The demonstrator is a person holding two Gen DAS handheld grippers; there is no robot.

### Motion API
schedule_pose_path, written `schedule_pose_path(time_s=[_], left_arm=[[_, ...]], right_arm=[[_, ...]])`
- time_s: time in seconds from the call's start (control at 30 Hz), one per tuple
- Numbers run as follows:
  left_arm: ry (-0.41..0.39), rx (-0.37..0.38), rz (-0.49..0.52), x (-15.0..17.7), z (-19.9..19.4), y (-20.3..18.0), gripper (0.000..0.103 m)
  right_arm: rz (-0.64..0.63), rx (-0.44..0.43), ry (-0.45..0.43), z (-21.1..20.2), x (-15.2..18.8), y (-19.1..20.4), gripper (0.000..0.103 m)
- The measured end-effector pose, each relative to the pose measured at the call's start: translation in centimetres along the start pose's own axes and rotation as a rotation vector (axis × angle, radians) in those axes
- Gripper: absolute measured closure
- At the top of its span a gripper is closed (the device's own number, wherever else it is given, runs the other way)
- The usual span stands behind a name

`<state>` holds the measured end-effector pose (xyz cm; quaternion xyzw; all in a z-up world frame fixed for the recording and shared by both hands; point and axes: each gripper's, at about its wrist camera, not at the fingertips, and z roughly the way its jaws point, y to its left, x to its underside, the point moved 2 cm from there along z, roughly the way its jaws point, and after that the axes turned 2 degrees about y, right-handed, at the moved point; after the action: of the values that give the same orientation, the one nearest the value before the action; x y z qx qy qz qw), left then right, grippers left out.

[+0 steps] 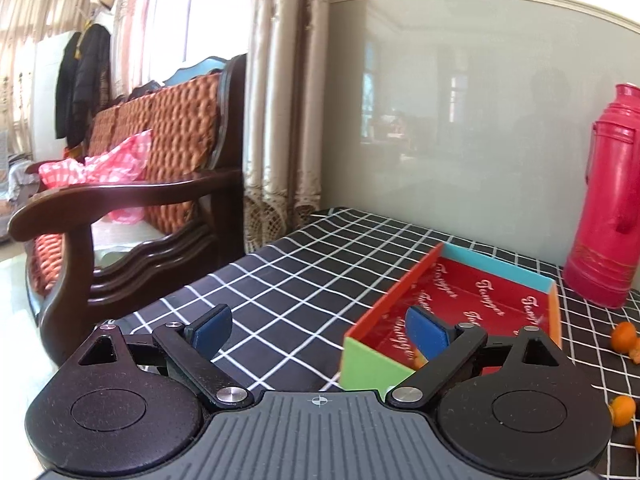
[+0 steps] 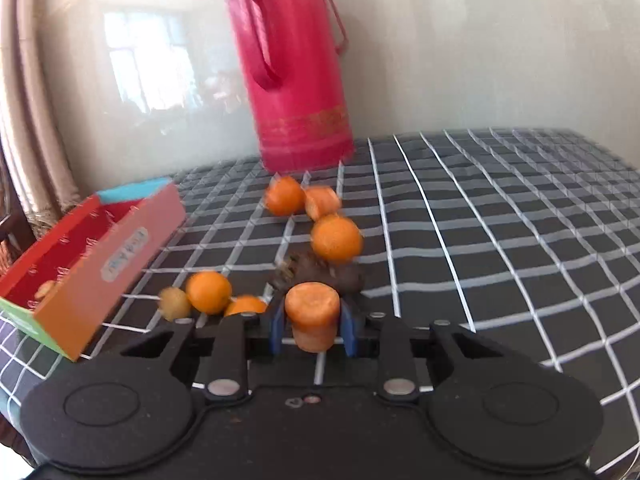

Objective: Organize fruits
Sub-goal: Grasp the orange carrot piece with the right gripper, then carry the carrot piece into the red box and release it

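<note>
Oranges [image 2: 336, 238] lie scattered near the red flask [image 2: 296, 68], right of the box [image 2: 116, 256]. Right gripper [image 2: 314, 320] clamps a carrot piece [image 2: 313, 314]; left gripper [image 1: 320, 330] gapes wide, holding nothing.

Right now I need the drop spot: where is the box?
In the right wrist view the box sits left of the orange pile, by the curtain; in the left view, just ahead of the open left gripper.

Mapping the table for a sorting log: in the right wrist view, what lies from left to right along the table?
Box → small brownish fruit → carrot piece in the right gripper → bare checked cloth.
</note>
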<state>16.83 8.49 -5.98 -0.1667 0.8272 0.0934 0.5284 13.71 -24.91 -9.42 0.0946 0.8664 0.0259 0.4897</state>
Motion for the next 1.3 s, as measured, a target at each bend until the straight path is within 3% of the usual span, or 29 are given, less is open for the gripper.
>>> schedule_pose_path(time_s=[0.17, 0.43, 0.6, 0.83, 0.93, 1.03, 1.07, 1.13, 1.3], left_arm=[[0.024, -0.033, -0.056, 0.3, 0.7, 1.5, 0.010], [0.033, -0.088, -0.082, 0.8, 1.2, 3.9, 0.009], [0.042, -0.102, -0.096, 1.0, 1.6, 5.1, 0.009], [0.045, -0.106, -0.099, 1.0, 1.8, 5.4, 0.009], [0.043, -0.092, -0.090, 1.0, 1.7, 4.8, 0.009], [0.023, -0.068, -0.063, 0.9, 1.2, 3.6, 0.009], [0.015, -0.053, -0.051, 0.9, 1.0, 3.2, 0.009], [-0.005, -0.010, -0.024, 0.9, 0.4, 2.1, 0.009], [-0.058, 0.134, 0.061, 1.2, -1.6, -1.9, 0.009]], right_arm=[[-0.061, -0.149, -0.072, -1.3, -1.4, 4.2, 0.083], [-0.191, -0.365, -0.044, 1.0, -2.3, 13.5, 0.083], [-0.251, -0.403, 0.018, 3.0, -1.4, 17.3, 0.083], [-0.252, -0.415, 0.018, 2.4, -1.2, 17.6, 0.074], [-0.229, -0.390, -0.016, 1.4, -1.7, 16.5, 0.068], [-0.180, -0.328, -0.062, 0.3, -2.3, 13.9, 0.042], [-0.170, -0.297, -0.081, -0.2, -2.4, 13.0, 0.034], [-0.162, -0.226, -0.113, -0.9, -2.7, 11.1, 0.032], [-0.091, -0.018, -0.188, -2.6, -3.1, 5.8, 0.008]])
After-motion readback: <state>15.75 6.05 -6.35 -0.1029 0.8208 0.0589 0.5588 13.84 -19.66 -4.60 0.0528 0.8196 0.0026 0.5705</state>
